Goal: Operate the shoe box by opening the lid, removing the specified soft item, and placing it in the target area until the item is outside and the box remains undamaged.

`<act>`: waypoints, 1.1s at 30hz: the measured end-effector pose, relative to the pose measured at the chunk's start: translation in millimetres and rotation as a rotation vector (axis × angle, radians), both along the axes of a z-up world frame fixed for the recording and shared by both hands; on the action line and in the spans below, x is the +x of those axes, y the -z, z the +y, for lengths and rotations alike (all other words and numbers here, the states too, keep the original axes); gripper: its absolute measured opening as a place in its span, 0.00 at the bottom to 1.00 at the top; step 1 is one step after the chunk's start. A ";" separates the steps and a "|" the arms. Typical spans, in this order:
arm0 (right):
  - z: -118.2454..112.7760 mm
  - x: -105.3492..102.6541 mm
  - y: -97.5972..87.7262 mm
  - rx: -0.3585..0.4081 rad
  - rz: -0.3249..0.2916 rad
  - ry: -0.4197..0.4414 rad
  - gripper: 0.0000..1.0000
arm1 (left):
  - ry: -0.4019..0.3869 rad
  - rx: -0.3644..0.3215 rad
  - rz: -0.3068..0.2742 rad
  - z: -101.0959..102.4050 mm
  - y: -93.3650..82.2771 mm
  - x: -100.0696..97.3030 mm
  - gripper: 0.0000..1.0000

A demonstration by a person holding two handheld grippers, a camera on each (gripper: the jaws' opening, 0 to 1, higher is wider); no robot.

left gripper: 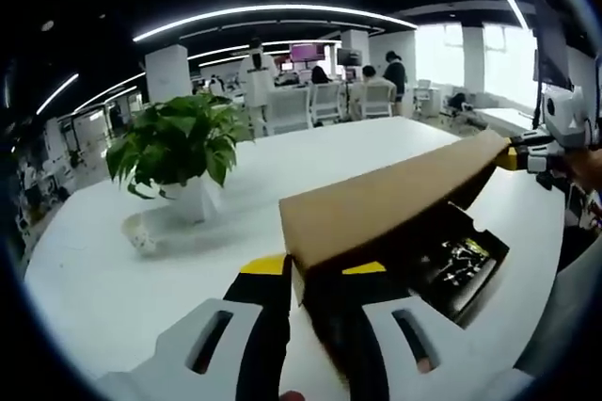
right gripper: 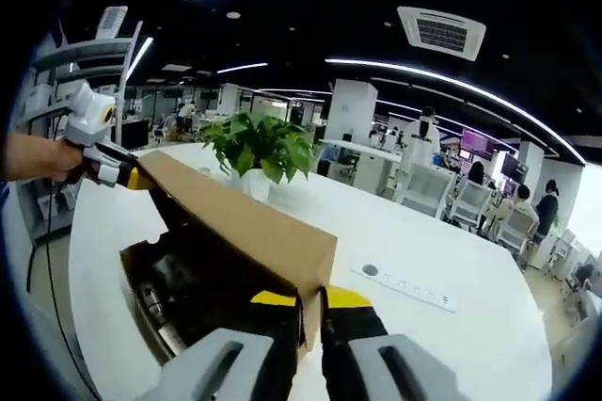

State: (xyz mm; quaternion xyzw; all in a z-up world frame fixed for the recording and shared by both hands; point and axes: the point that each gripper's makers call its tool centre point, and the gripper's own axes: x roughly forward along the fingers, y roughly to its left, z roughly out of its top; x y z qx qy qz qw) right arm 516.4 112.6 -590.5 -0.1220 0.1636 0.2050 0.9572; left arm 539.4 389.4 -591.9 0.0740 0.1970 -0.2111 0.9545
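Note:
A brown cardboard lid is lifted and tilted over the black shoe box, which lies on a white table. In the left gripper view my left gripper is shut on the lid's near corner, and my right gripper holds the far end. From the right gripper view, my right gripper pinches the lid at its near corner, with my left gripper on the far corner. The open box shows dark contents; I cannot make out the soft item.
A potted green plant stands on the table behind the box, with a small white object beside it. A white power strip lies on the table. People and office chairs are at the back.

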 end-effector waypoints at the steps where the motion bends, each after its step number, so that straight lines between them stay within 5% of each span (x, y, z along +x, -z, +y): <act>1: -0.2 0.4 0.1 -0.006 0.000 0.000 0.02 | -0.001 0.001 -0.001 0.6 -0.2 0.6 0.13; 8: -1.7 3.4 -0.9 -0.026 0.008 0.007 0.01 | -0.017 0.017 -0.014 7.1 -0.8 6.1 0.04; 17: -2.6 7.7 -1.3 -0.059 0.025 0.029 0.00 | -0.012 0.032 -0.028 6.6 -1.8 7.6 0.05; 33: -3.1 11.5 -2.3 -0.006 0.058 0.041 0.00 | -0.001 0.045 -0.029 8.3 9.0 2.4 0.07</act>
